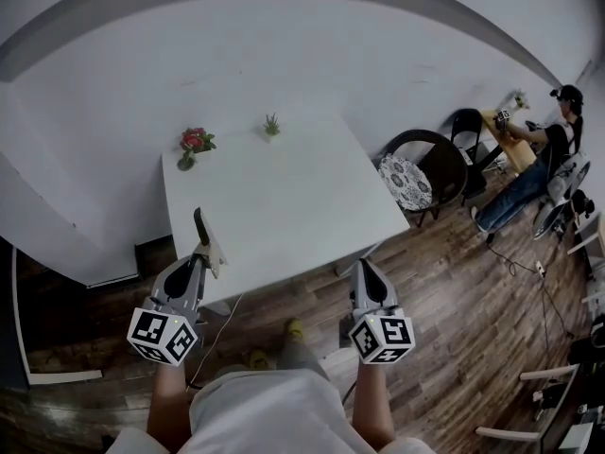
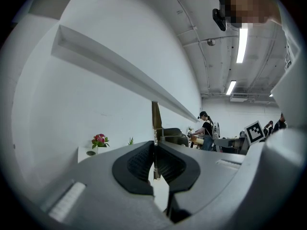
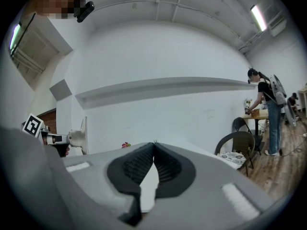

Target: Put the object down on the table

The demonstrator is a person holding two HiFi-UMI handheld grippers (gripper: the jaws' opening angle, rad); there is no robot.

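Left tool (image 1: 200,252), scraper (image 1: 201,225), at white table (image 1: 284,197)

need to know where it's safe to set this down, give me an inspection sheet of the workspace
surface: white table, mostly bare
job's things: flat-bladed object, held at the near left corner, not set down
clutter: flower vase and small plant at the far edge
tools: left tool shut on the flat-bladed object; right tool shut, empty
cables: cable on the floor by the table
surroundings: chair, person at another table
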